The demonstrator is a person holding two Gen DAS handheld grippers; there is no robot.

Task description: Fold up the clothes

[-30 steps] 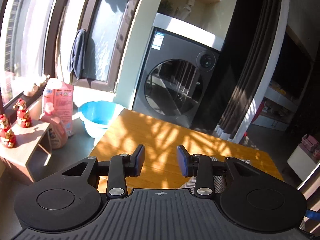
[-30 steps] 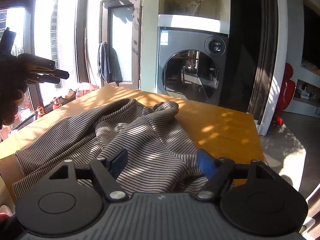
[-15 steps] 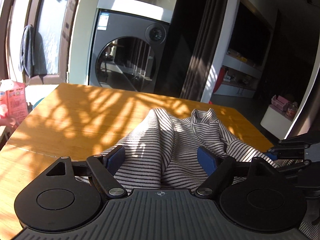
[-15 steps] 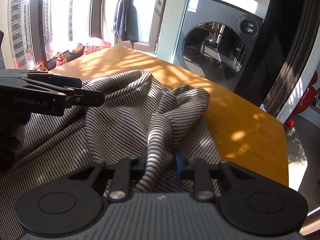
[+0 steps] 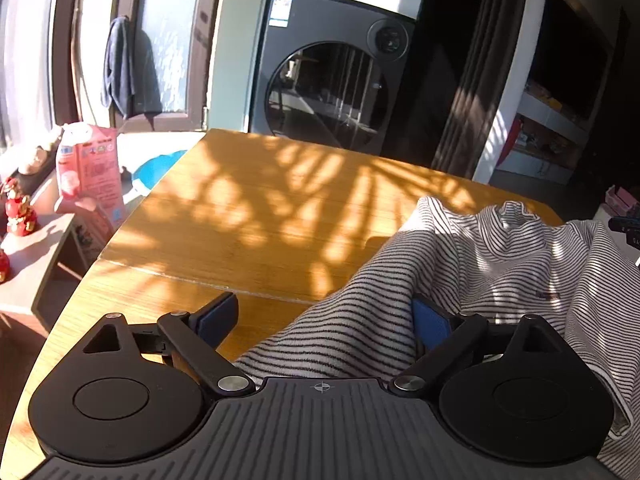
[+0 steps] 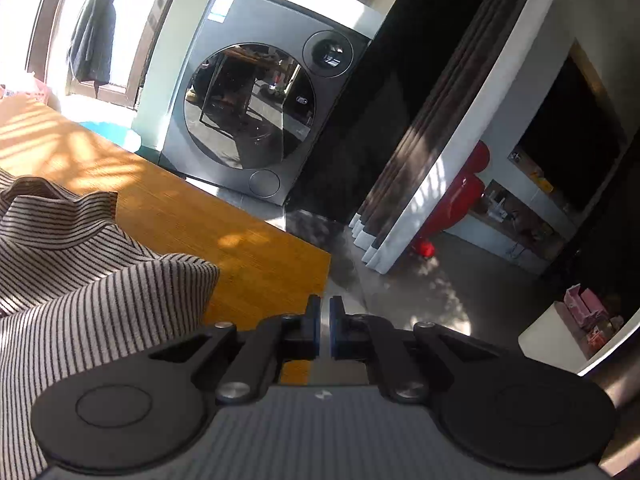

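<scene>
A grey-and-white striped garment (image 5: 472,264) lies crumpled on the wooden table (image 5: 248,216). My left gripper (image 5: 324,312) hangs low over its near-left edge. Its jaws are wide and still opening, with cloth lying loose between them and bunched against the right finger (image 5: 432,320). In the right wrist view the garment (image 6: 80,280) lies to the left. My right gripper (image 6: 325,314) is shut over the table's right edge (image 6: 304,264), with no cloth showing between its pads.
A grey washing machine (image 5: 332,68) stands behind the table, dark curtains (image 6: 412,152) to its right. Left of the table are a blue basin (image 5: 156,168), a pink detergent pack (image 5: 90,168) and red figurines (image 5: 20,212) on a low shelf. Bare floor (image 6: 420,280) lies to the right.
The left gripper opened wider and sank toward the garment. The right gripper closed on a fold, then swung right off the garment; the fold is no longer between its pads.
</scene>
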